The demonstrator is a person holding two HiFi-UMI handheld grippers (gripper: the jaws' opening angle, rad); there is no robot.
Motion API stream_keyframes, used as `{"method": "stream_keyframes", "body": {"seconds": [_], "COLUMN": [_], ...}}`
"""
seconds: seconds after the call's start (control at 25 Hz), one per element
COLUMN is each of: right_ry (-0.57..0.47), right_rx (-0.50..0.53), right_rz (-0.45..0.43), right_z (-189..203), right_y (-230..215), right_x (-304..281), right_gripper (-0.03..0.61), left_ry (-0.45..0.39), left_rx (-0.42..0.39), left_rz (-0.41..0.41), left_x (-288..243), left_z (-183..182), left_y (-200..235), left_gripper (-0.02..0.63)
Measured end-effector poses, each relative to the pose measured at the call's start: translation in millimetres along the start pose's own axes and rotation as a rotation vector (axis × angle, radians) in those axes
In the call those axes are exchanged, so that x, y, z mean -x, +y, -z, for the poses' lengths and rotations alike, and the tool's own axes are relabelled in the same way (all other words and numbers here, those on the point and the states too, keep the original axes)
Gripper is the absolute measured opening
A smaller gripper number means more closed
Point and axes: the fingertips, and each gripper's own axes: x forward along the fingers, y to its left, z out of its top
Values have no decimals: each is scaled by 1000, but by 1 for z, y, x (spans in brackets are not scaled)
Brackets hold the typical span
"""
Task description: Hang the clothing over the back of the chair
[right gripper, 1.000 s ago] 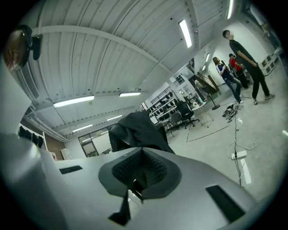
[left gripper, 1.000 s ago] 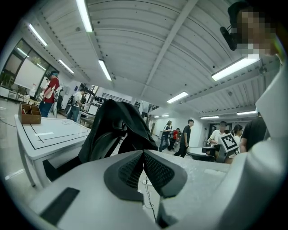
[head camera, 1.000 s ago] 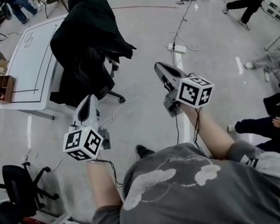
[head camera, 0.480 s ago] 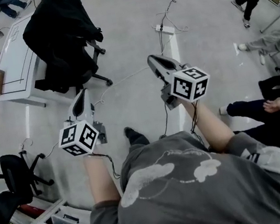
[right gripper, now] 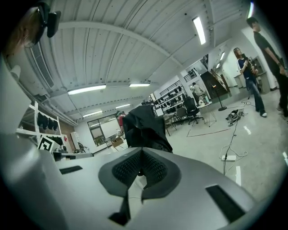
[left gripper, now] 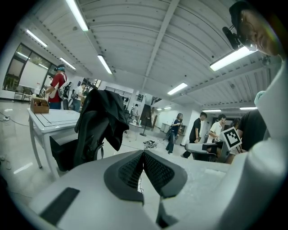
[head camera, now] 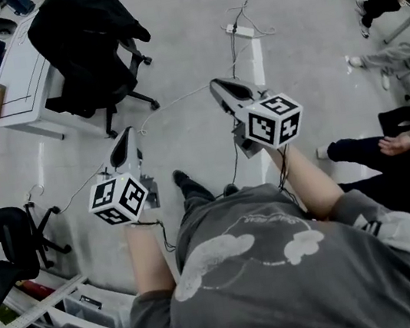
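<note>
Grey floor (head camera: pixel 194 52) fills most of the head view, open and bare apart from a cable (head camera: pixel 179 100) and a power strip (head camera: pixel 239 30). At its upper left stands the chair (head camera: pixel 118 102), pushed up beside a white worktop (head camera: pixel 20 81), with the dark clothing (head camera: pixel 82 32) already draped over its back and hanging down both sides. By the look of it the hanging is done; at most a tidy of the drape is left.

The left claw (head camera: pixel 124 138) and right claw (head camera: pixel 221 90) are both held in front of the person, well apart from the chair. Each gripper view shows the pads closed against each other with nothing between them.

Room to move is good straight ahead. Edges to mind are the worktop just behind the chair, the chair's wheeled base, the cable across the path, a second chair (head camera: pixel 17 239) at the left and a seated person (head camera: pixel 366 152) near the right arm.
</note>
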Motion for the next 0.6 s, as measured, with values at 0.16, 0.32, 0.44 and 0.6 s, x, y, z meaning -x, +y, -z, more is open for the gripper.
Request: {"method": "stream_keyframes", "body": {"seconds": [0.16,0.32,0.44,0.6], "right_ry": [17,38,54,62], "right_rx": [-11,3,6,9], "right_rz": [-5,-20,-22,-15], "right_z": [13,21,26,29], "right_y": [1,4,4,1], "right_x": [18,28,35,40], "right_gripper": [-8,-8,-8,-8], "left_ry": [12,35,38,49], "left_rx": [20,18,13,15], "left_rz": [-7,-17,-23,-23], "left_x": [14,24,29,30], "left_z": [20,35,38,45], "left_y": [-14,-22,-29,-36], "left_gripper": [2,2,2,2]}}
